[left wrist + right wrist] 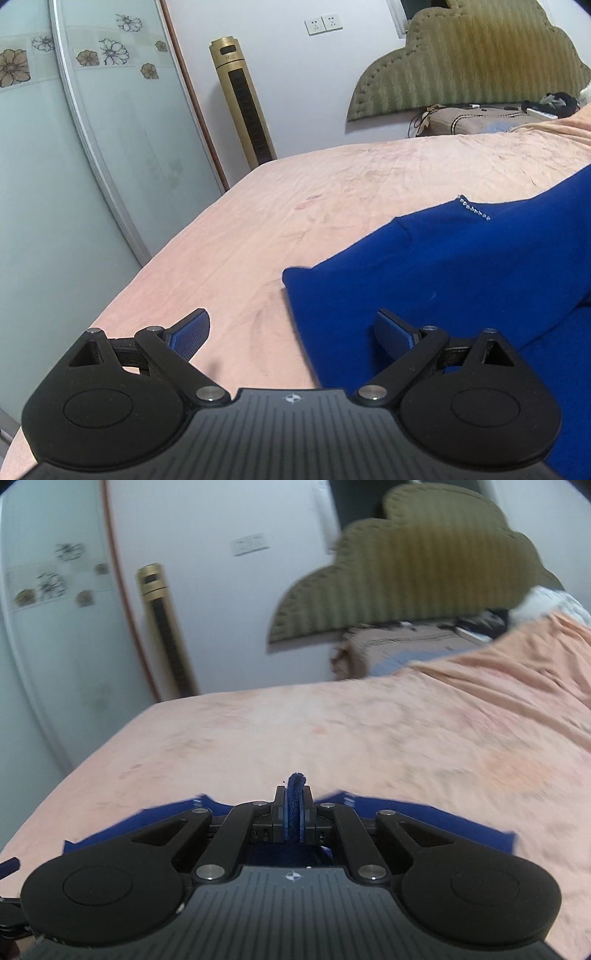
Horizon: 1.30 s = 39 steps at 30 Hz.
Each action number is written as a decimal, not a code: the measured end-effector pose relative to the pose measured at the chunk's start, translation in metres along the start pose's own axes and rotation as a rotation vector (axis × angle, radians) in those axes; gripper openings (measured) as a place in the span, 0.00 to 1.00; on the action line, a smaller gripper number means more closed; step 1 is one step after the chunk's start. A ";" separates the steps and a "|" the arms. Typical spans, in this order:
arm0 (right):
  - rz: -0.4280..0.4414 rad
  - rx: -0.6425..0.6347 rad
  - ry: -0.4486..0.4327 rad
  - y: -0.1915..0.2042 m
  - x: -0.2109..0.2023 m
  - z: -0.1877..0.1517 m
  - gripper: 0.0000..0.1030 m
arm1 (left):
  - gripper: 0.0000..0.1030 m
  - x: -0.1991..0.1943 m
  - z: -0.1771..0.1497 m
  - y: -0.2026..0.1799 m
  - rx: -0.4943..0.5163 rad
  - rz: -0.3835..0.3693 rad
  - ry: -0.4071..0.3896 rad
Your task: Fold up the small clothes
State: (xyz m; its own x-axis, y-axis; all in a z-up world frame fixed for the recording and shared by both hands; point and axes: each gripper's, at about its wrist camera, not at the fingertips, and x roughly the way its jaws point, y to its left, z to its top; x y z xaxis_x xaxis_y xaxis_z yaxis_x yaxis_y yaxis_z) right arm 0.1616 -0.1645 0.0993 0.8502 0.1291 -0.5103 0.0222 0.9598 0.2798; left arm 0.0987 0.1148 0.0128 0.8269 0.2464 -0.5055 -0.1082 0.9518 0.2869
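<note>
A royal-blue garment (pixel 461 266) with a short row of rhinestones lies on the pink bedsheet (pixel 295 206), partly lifted toward the right. My left gripper (pixel 291 332) is open and empty, its jaws wide apart just above the sheet, straddling the garment's left corner. In the right wrist view my right gripper (pixel 294 805) is shut on a folded edge of the blue garment (pixel 294 786), which pokes up between the pads. The rest of the cloth hangs below and behind the gripper, mostly hidden.
The bed's left edge (pixel 147 266) runs beside a sliding wardrobe door (pixel 74 166). A gold tower fan (pixel 243 99) stands by the wall. A padded headboard (pixel 472 62), pillow and clutter (pixel 550 103) sit at the far end.
</note>
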 end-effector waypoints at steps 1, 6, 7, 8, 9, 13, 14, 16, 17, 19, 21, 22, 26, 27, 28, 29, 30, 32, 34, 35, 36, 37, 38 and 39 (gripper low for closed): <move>-0.006 0.015 0.001 -0.007 -0.001 -0.004 0.09 | 0.94 0.001 0.001 -0.002 0.001 -0.004 0.005; -0.058 0.055 -0.003 -0.042 -0.016 -0.016 0.09 | 0.94 0.006 0.004 0.007 -0.061 -0.071 0.032; -0.067 0.065 0.003 -0.048 -0.018 -0.018 0.09 | 0.94 0.007 0.004 0.012 -0.088 -0.093 0.041; -0.074 0.074 0.010 -0.054 -0.019 -0.020 0.09 | 0.94 0.008 0.005 0.017 -0.121 -0.120 0.050; -0.079 0.080 0.015 -0.060 -0.020 -0.021 0.09 | 0.94 0.009 0.005 0.022 -0.153 -0.148 0.059; -0.119 0.097 0.037 -0.077 -0.021 -0.032 0.09 | 0.94 0.013 0.006 0.044 -0.308 -0.271 0.109; -0.129 0.105 0.042 -0.081 -0.020 -0.034 0.09 | 0.94 0.014 0.006 0.047 -0.333 -0.292 0.117; -0.143 0.121 0.052 -0.089 -0.018 -0.039 0.09 | 0.94 0.014 0.007 0.047 -0.355 -0.321 0.127; -0.148 0.130 0.058 -0.093 -0.017 -0.042 0.09 | 0.94 0.013 0.007 0.044 -0.345 -0.330 0.128; -0.162 0.141 0.074 -0.099 -0.011 -0.046 0.09 | 0.94 0.011 0.008 0.034 -0.306 -0.335 0.124; -0.179 0.148 0.098 -0.103 -0.004 -0.052 0.10 | 0.94 0.010 0.007 0.023 -0.268 -0.330 0.126; -0.187 0.150 0.112 -0.103 -0.001 -0.055 0.14 | 0.94 0.009 0.007 0.018 -0.256 -0.329 0.133; -0.271 0.179 0.091 -0.109 -0.007 -0.063 0.26 | 0.94 0.002 0.005 0.006 -0.231 -0.351 0.144; -0.299 0.175 0.071 -0.107 -0.012 -0.063 0.25 | 0.94 0.000 0.005 0.002 -0.219 -0.349 0.145; -0.306 0.171 0.053 -0.105 -0.017 -0.064 0.24 | 0.94 -0.003 0.004 -0.002 -0.209 -0.347 0.144; -0.293 0.159 0.037 -0.100 -0.022 -0.065 0.26 | 0.94 -0.006 0.003 -0.006 -0.197 -0.348 0.142; -0.270 0.139 0.033 -0.095 -0.024 -0.066 0.29 | 0.94 -0.008 0.002 -0.011 -0.186 -0.351 0.141; -0.210 0.068 0.054 -0.081 -0.024 -0.071 0.37 | 0.94 -0.011 0.001 -0.020 -0.165 -0.355 0.148; -0.174 0.007 0.105 -0.070 -0.016 -0.079 0.41 | 0.94 -0.012 -0.001 -0.028 -0.152 -0.352 0.160; -0.183 -0.012 0.140 -0.067 -0.009 -0.082 0.42 | 0.94 -0.013 -0.003 -0.031 -0.145 -0.351 0.164; -0.215 -0.018 0.169 -0.068 -0.002 -0.086 0.43 | 0.94 -0.015 -0.004 -0.033 -0.139 -0.350 0.167; -0.234 -0.012 0.172 -0.070 0.000 -0.087 0.43 | 0.94 -0.016 -0.004 -0.034 -0.134 -0.349 0.168; -0.241 0.006 0.164 -0.072 -0.001 -0.086 0.42 | 0.94 -0.017 -0.006 -0.035 -0.126 -0.347 0.166; -0.244 0.026 0.159 -0.072 -0.004 -0.084 0.45 | 0.94 -0.018 -0.006 -0.036 -0.118 -0.345 0.165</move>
State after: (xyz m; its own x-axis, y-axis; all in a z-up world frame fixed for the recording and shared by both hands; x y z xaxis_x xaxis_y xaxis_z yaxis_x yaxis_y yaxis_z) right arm 0.1120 -0.2135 0.0126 0.7252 -0.0650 -0.6855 0.2309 0.9609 0.1532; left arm 0.0838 0.0776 0.0065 0.7268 -0.0745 -0.6828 0.0896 0.9959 -0.0133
